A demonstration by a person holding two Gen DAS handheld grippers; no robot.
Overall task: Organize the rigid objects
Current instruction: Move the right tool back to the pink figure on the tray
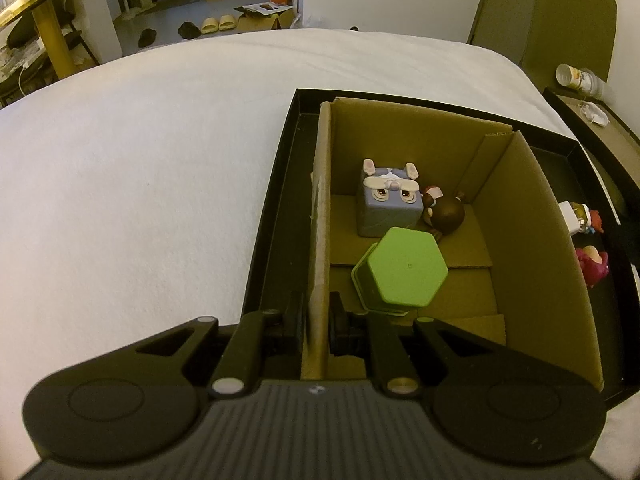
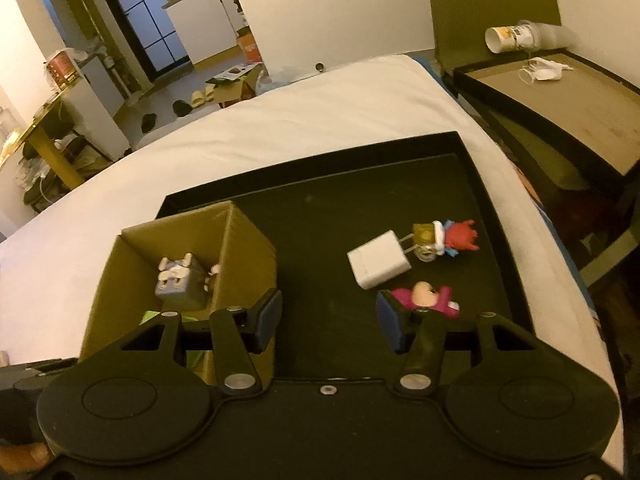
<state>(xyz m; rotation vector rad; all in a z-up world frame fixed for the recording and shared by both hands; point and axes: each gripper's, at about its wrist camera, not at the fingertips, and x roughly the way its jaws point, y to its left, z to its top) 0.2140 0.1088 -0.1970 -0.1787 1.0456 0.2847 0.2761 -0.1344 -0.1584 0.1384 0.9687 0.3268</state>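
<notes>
We hold the left gripper point(image 1: 316, 330) clamped on the left wall of the cardboard box point(image 1: 320, 240), one finger outside it, one inside, steadying the box in the black tray point(image 2: 492, 216) on the bed point(image 1: 140, 160). The right gripper point(image 2: 329, 322) hovers over the tray floor with its jaws wide apart and nothing between them.

Already in the box: a green hexagonal container point(image 1: 402, 272) near us, a grey cube figure point(image 1: 390, 204) beyond it, a brown round figure point(image 1: 448, 212) touching the cube's right side.

Loose on the tray, right of the box: a pink figure point(image 2: 426, 296) just beyond the right finger, partly hidden by it; a white charger point(image 2: 378, 264) farther off and slightly left; a red figure point(image 2: 456, 236) at the charger's far right, prongs touching it.

Judgement: the pink figure is the next pick. To do it well, shift the jaws right so they straddle it, lower, close on the body rather than a limb. Keep the left hold firm, so the box doesn't slide at the drop.
</notes>
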